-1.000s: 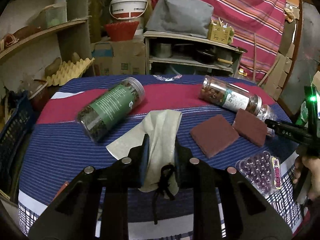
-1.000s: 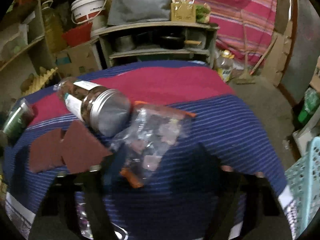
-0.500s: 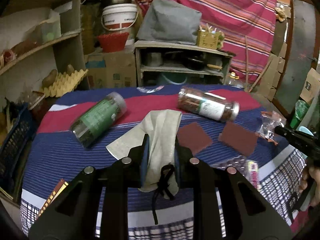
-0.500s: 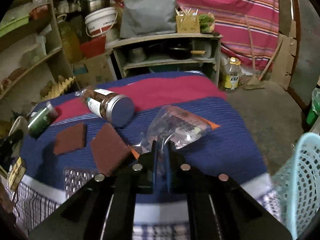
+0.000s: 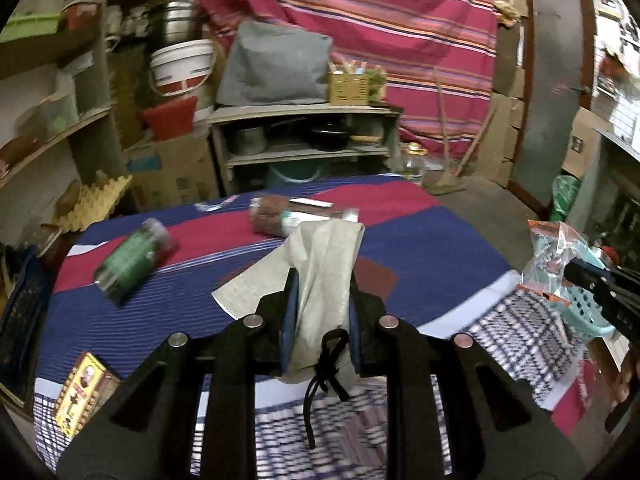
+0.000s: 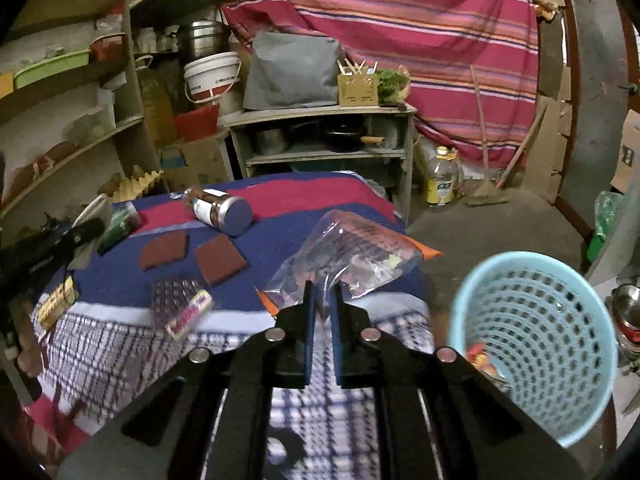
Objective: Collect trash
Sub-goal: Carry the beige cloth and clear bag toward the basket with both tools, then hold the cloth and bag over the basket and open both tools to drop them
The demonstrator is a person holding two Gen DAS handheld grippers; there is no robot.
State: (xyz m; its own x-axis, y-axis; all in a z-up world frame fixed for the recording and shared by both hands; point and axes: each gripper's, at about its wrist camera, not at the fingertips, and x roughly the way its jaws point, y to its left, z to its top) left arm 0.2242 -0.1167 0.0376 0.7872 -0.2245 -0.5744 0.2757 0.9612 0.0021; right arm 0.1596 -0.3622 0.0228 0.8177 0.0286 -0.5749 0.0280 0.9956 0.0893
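- Two pieces of trash we see lifted off the table (image 6: pixel 120 280): a beige face mask (image 5: pixel 324 272) with a black cord, clamped in the left gripper (image 5: pixel 322 300), and a clear bag (image 6: pixel 352 256) with orange edges, pinched in the nearly closed right gripper (image 6: pixel 321 300).
- Bag contents are too blurred to make out.
- We can read no jar labels.
- Blue basket (image 6: pixel 536 340) sits right, rim cut off by the gripper.

Basket (image 6: pixel 536 344) mouth open, unobstructed; jars (image 6: pixel 222 210), pads (image 6: pixel 219 258) crowd table.
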